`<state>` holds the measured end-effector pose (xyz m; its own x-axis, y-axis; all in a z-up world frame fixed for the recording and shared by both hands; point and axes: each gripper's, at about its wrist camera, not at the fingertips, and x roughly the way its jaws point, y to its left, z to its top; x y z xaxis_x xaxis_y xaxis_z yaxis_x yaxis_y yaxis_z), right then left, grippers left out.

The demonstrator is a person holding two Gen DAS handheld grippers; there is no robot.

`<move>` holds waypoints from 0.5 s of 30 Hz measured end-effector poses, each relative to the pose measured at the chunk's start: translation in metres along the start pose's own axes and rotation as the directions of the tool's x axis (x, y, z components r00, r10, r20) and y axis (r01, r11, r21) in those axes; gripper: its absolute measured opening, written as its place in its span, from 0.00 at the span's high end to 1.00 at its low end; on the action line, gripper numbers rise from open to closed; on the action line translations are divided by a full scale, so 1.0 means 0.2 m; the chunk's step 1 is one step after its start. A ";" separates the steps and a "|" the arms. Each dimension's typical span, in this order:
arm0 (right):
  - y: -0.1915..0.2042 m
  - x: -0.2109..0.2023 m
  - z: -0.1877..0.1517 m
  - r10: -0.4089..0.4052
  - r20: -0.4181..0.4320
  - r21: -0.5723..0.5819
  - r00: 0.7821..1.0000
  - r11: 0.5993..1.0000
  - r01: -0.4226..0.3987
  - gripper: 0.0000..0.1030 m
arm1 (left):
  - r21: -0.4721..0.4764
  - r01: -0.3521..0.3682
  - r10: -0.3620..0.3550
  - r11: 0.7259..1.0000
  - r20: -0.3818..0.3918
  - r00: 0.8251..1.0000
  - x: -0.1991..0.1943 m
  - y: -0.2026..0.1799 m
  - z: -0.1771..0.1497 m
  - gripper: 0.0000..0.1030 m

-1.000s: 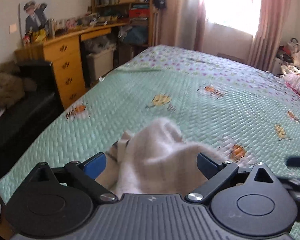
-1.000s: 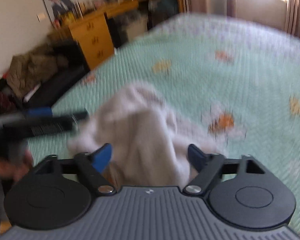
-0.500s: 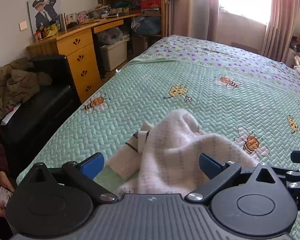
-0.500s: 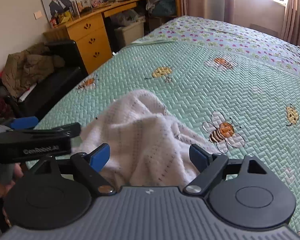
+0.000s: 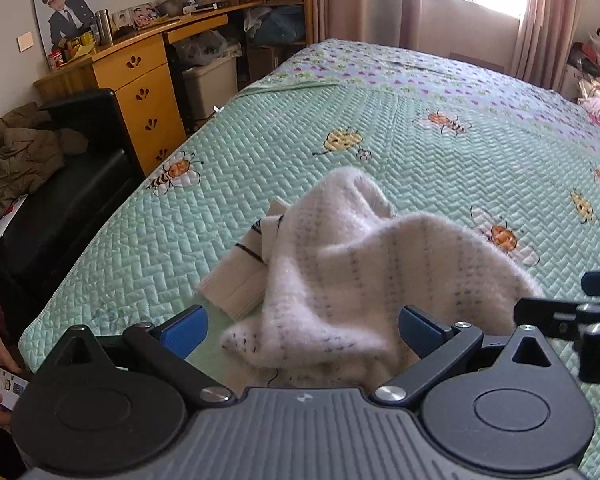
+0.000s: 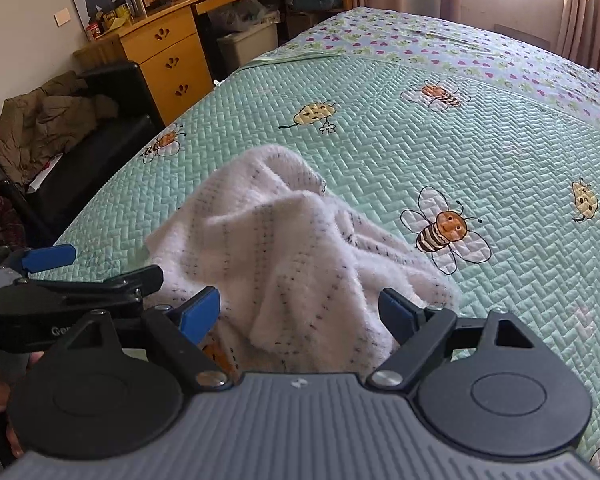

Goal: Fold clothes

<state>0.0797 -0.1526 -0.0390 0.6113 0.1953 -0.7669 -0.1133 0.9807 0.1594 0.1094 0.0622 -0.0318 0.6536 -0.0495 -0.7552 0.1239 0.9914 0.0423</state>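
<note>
Clothes to fold consist of one white fluffy sweater (image 5: 364, 264), knitted with faint dashed grey stripes and ribbed cuffs, bunched in a rumpled heap at the near edge of the bed (image 5: 420, 128). That bed carries a mint-green quilted cover with herringbone stitching and printed bees. A wooden desk (image 5: 140, 80) with drawers stands beyond its left side. The left gripper (image 5: 302, 330) has its blue pads spread wide on either side of the heap, not pressing it. The right gripper (image 6: 300, 312) is equally spread, with fabric between its fingers, not clamped.
</note>
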 end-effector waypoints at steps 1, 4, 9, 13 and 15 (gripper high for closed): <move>0.00 0.00 -0.01 0.002 0.001 -0.002 1.000 1.000 -0.002 0.16 | 0.004 -0.001 0.001 1.000 -0.007 1.000 0.01 0.00 -0.01 0.01; 0.02 -0.01 -0.04 0.005 0.003 -0.021 1.000 1.000 -0.005 0.16 | 0.023 0.006 -0.005 1.000 -0.025 1.000 0.02 0.01 -0.05 0.01; -0.01 0.00 -0.14 -0.002 -0.009 -0.031 1.000 1.000 0.002 0.16 | 0.077 0.028 -0.025 0.997 -0.045 0.999 0.05 -0.05 -0.12 0.01; -0.09 0.06 -0.16 -0.005 -0.023 0.015 1.000 1.000 0.006 0.16 | 0.126 0.018 -0.013 0.992 -0.040 0.999 0.08 -0.11 -0.13 0.01; -0.12 0.09 -0.15 -0.015 -0.020 0.029 1.000 0.999 0.015 0.16 | 0.143 0.000 0.004 0.990 -0.028 1.000 0.11 -0.12 -0.11 0.01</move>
<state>0.0697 -0.1730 -0.0758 0.5969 0.1808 -0.7817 -0.0809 0.9829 0.1656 0.1044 0.0390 -0.0640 0.6329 -0.0420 -0.7731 0.2294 0.9638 0.1355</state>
